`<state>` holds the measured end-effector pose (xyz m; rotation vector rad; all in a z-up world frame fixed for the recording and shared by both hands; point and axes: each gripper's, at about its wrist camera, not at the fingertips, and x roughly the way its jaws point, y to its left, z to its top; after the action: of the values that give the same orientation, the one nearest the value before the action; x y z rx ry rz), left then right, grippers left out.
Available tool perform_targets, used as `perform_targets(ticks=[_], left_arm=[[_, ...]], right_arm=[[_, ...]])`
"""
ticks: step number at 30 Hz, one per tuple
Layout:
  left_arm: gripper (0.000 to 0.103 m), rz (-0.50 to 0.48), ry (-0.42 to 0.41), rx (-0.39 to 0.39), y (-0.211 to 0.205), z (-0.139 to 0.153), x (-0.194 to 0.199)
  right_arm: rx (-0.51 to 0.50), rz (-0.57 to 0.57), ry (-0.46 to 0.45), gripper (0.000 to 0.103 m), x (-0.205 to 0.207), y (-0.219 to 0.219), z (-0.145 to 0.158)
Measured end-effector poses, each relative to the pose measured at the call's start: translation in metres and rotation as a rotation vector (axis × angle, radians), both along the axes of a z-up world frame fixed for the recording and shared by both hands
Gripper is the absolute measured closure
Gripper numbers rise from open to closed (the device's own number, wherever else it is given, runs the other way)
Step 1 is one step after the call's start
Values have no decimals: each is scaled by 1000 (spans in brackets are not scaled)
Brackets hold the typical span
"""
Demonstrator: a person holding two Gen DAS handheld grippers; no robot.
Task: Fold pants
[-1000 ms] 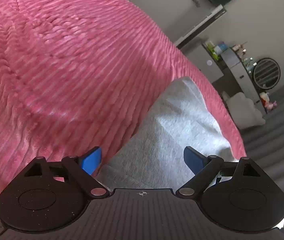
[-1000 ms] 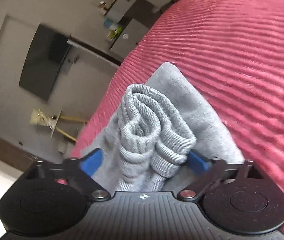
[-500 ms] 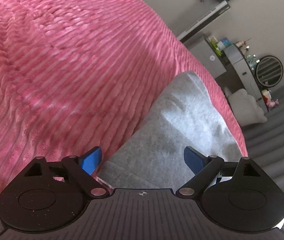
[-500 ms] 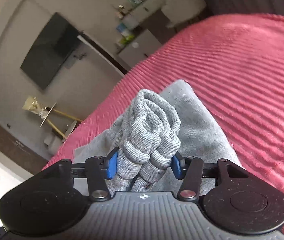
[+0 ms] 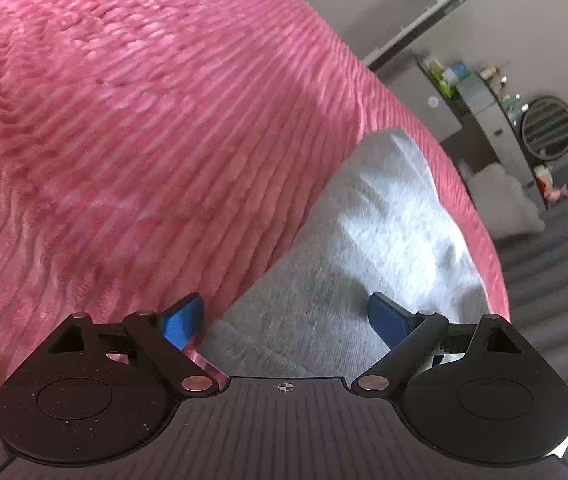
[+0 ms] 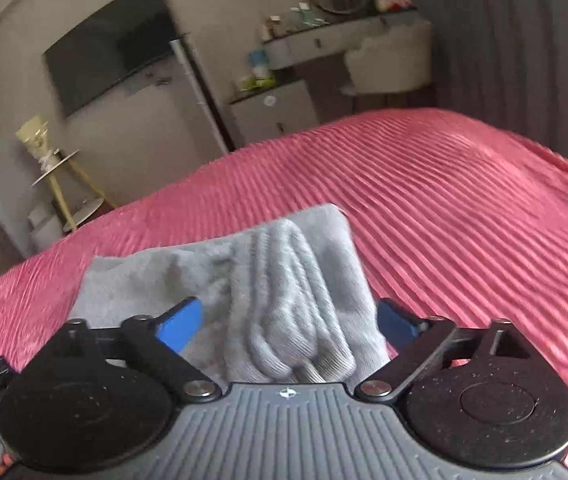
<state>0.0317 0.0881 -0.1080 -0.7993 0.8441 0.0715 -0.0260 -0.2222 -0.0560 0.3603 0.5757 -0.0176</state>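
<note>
- Two grippers in view, one per wrist camera, both over a pink ribbed bedspread (image 5: 131, 128).
- Left gripper (image 5: 286, 316): blue pads spread wide; nothing pinched. Left pad sits over the bedspread edge, right pad over grey cloth.
- Grey pants (image 5: 368, 240) lie flat on the bedspread ahead of the left gripper, near the bed's right-hand edge in that view.
- Right gripper (image 6: 290, 320): jaws opening, pads standing wide apart. The bunched ribbed cuffs (image 6: 284, 300) of the pants (image 6: 155, 280) lie between the pads; neither pad presses on them, with a clear gap at the left pad.
- Cuffs rest on top of the folded grey body of the pants, which lies on the bedspread (image 6: 464, 208).
- Background, right view: wall-mounted dark screen (image 6: 111, 44), dresser (image 6: 344, 44), grey curtain (image 6: 524, 32). Picture is motion-blurred.
</note>
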Motion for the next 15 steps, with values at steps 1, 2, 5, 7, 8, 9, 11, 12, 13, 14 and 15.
perform_targets(ticks=[1, 2, 5, 7, 8, 9, 11, 12, 13, 14, 15], left_arm=[[10, -6, 4, 7, -2, 0, 1], [10, -12, 6, 19, -4, 1, 1], [10, -34, 8, 72, -11, 3, 3], [10, -48, 13, 101, -16, 4, 5], [10, -53, 16, 111, -17, 4, 6], [10, -59, 20, 124, -19, 4, 7], [9, -74, 22, 153, -24, 4, 10], [9, -83, 19, 167, -26, 5, 11], [9, -90, 20, 188, -29, 5, 12], [9, -98, 24, 212, -33, 6, 13], [8, -105, 28, 228, -35, 6, 15]], right_arm=[[-33, 16, -2, 6, 3, 4, 1], [-86, 27, 2, 6, 7, 9, 1], [-246, 38, 82, 6, 27, 22, -15], [-308, 61, 121, 6, 35, 26, -32], [-315, 70, 102, 6, 35, 26, -36], [-317, 73, 86, 6, 34, 26, -37], [-318, 76, 89, 6, 34, 27, -37], [-309, 77, 92, 6, 34, 26, -37], [-283, 71, 100, 6, 35, 24, -38], [-251, 64, 108, 6, 36, 22, -40], [-207, 56, 124, 6, 41, 17, -44]])
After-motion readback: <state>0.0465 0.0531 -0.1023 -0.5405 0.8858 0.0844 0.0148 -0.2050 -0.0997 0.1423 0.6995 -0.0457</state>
